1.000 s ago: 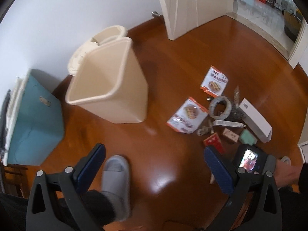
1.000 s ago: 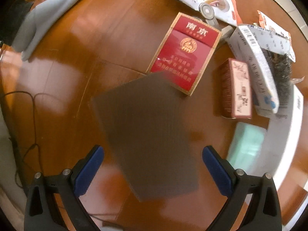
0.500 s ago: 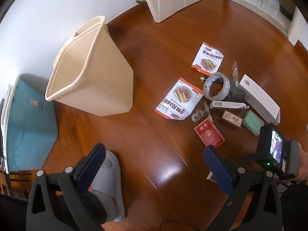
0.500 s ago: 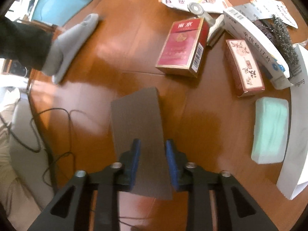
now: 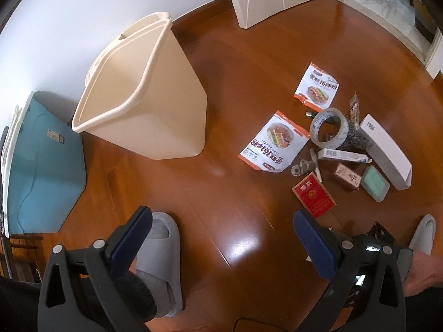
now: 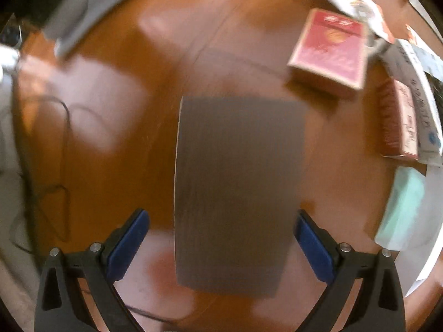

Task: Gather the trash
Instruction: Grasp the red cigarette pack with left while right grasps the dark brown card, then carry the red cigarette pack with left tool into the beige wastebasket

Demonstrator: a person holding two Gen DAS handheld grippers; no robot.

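Both tongs gape empty: the right gripper [image 6: 221,231] straddles a blurred, seemingly flat grey card [image 6: 238,193] beside the red box [image 6: 329,47], ready to pinch; the left gripper [image 5: 221,231] waits.

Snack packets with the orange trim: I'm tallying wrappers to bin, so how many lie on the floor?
2. One snack packet lies right of the beige bin; the second packet lies farther back, beyond the tape roll. More could be hidden.

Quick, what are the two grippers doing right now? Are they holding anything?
Left hand-held gripper: open, holding nothing, above the floor.
Right hand-held gripper: open, around the grey card but not pinching it.
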